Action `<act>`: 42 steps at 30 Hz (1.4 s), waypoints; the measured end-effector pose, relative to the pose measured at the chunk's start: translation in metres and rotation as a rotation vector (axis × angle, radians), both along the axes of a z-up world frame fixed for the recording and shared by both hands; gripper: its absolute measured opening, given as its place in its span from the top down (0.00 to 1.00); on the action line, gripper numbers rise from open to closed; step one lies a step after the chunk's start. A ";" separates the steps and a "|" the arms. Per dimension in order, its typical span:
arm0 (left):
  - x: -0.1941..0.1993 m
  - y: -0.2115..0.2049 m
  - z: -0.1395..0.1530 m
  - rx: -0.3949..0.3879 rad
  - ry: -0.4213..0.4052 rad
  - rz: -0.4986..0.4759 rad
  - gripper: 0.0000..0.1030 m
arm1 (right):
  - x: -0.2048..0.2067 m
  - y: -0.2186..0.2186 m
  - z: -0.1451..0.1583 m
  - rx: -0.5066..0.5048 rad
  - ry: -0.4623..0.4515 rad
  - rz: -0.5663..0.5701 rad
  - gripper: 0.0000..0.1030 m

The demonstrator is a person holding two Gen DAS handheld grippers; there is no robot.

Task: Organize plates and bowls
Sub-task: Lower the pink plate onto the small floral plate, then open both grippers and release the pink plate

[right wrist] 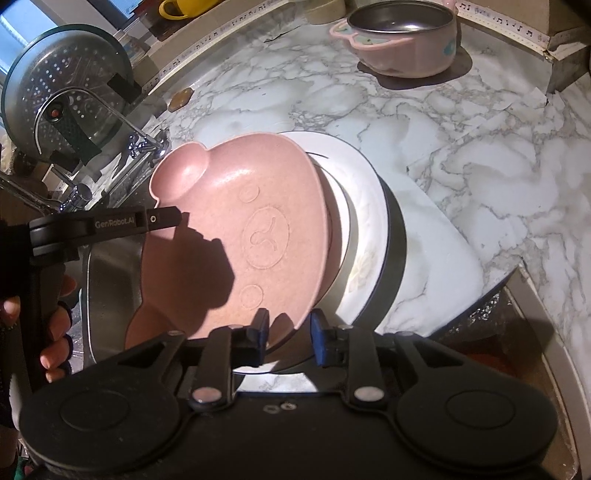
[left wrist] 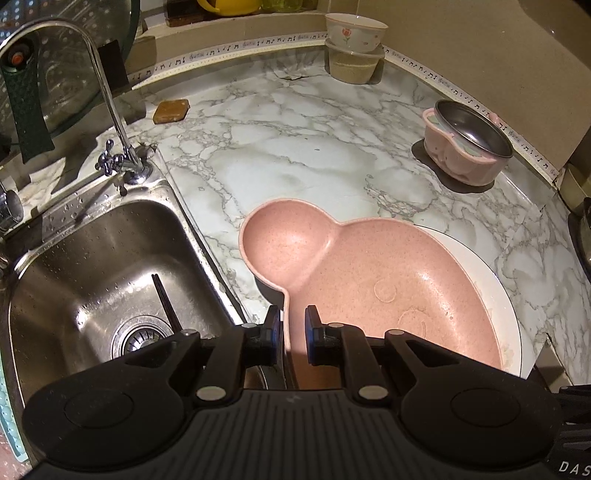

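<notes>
The left tongs (left wrist: pixel 291 332) are pinching the rim of a pink bear-shaped plate (left wrist: pixel 369 280), their pads closed tight on its near-left edge. The right tongs (right wrist: pixel 288 332) are standing slightly parted around the plate's opposite edge, the rim lying between the blue pads (right wrist: pixel 318 339) without being pressed. The plate itself is resting tilted on a white plate (right wrist: pixel 365 206), which is sitting on the marble-patterned counter (left wrist: pixel 332 147) just beside a steel sink (left wrist: pixel 92 266). A person's hand (right wrist: pixel 55 321) is gripping the handle of the left tool, seen at the edge of the right wrist view. Farther back on the counter, a pink bowl holding a steel bowl (left wrist: pixel 469 144) is standing near the wall, well apart from the plates. At the back corner, a flowered white bowl (left wrist: pixel 354 31) is sitting atop a clear container (left wrist: pixel 352 64). A curved tap (left wrist: pixel 110 103) is rising over the sink, with a brown pad (left wrist: pixel 170 110) lying nearby.
</notes>
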State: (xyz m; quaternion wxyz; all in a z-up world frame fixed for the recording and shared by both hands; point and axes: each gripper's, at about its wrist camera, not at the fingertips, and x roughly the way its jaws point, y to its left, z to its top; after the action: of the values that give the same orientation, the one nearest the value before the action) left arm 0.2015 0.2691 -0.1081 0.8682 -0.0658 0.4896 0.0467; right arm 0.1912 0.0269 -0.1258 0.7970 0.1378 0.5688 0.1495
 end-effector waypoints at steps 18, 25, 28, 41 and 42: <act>-0.028 -0.007 0.043 0.043 -0.102 -0.034 0.41 | -0.004 -0.018 0.025 -0.014 -0.090 0.001 0.49; -0.031 -0.029 0.061 0.043 -0.146 -0.091 0.36 | -0.008 -0.029 0.039 -0.031 -0.132 -0.005 0.47; -0.030 -0.045 0.067 0.030 -0.163 -0.134 0.27 | -0.011 -0.040 0.046 -0.040 -0.155 -0.016 0.41; -0.009 -0.143 0.089 0.000 -0.243 -0.348 0.22 | -0.026 -0.116 0.076 -0.080 -0.237 -0.178 0.21; -0.007 -0.152 0.090 -0.004 -0.250 -0.367 0.22 | -0.027 -0.122 0.077 -0.086 -0.240 -0.187 0.21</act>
State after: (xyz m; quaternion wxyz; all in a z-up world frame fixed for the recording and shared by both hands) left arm 0.1946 0.1172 -0.0178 0.9159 0.0176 0.3822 -0.1214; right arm 0.1646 -0.0955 -0.0485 0.8747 0.1372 0.4602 0.0654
